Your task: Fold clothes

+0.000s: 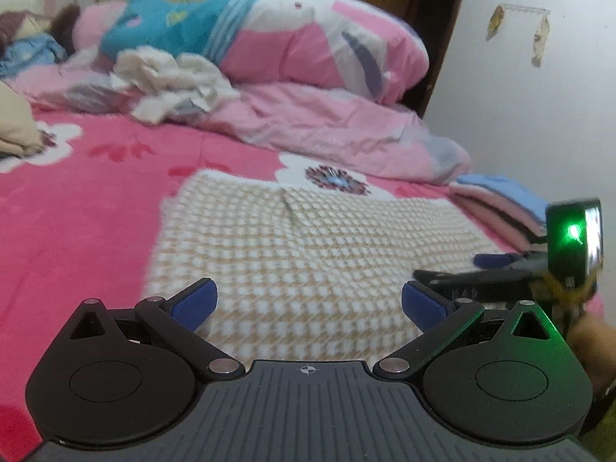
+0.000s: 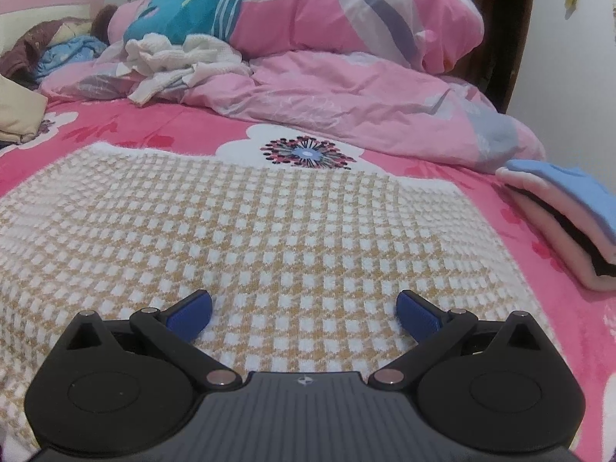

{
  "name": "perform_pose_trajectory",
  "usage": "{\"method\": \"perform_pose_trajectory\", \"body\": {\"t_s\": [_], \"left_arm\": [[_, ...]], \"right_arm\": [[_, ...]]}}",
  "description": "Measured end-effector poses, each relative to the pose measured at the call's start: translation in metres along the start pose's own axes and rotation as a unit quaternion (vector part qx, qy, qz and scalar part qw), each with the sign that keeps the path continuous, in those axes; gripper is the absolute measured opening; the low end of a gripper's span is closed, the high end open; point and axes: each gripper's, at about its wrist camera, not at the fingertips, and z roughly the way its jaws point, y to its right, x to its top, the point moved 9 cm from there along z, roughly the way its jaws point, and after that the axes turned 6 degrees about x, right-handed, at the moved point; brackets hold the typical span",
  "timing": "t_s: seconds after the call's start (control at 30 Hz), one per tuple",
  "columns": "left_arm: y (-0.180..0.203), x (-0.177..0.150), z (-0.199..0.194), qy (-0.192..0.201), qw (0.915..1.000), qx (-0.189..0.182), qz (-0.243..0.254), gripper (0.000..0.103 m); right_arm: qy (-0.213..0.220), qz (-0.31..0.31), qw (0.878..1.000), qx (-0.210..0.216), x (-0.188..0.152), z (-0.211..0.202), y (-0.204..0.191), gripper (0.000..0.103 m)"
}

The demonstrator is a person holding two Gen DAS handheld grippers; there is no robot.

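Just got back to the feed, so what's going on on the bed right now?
A person is folding clothes with two handheld tongs. Both the left tongs and right tongs are open and empty, poised over a beige-and-white houndstooth garment lying flat on the pink floral bedsheet. A folded stack of pink and blue clothes sits to its right, and a crumpled white garment waits on the pink duvet behind.

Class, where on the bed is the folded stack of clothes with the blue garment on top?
The folded stack lies at the right edge of both wrist views, on the pink bedsheet, just right of the checked garment and below the pink duvet.
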Motion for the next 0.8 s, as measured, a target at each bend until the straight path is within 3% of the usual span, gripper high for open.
{"method": "perform_pose_trajectory", "body": {"t_s": [0.2,0.3,0.37,0.57,0.8], "left_arm": [[-0.024,0.008,-0.016,0.030,0.9989,0.033,-0.015,0.101],[-0.039,0.015,-0.014,0.032,0.9977,0.049,-0.036,0.100],[-0.048,0.017,-0.010,0.028,0.9970,0.052,-0.050,0.100],[-0.075,0.003,0.001,-0.026,0.9921,0.024,-0.120,0.100],[-0.088,-0.038,-0.019,-0.073,0.9849,-0.016,-0.157,0.100]], "right_arm": [[0.013,0.006,1.000,0.015,0.027,0.001,-0.005,0.103],[-0.020,-0.018,0.999,0.026,0.018,0.022,-0.017,0.103],[-0.016,-0.019,0.999,0.029,0.013,0.027,-0.018,0.103],[-0.016,-0.010,0.999,0.035,0.010,0.028,-0.015,0.103],[-0.015,-0.007,0.999,0.029,0.009,0.028,-0.016,0.103]]}}
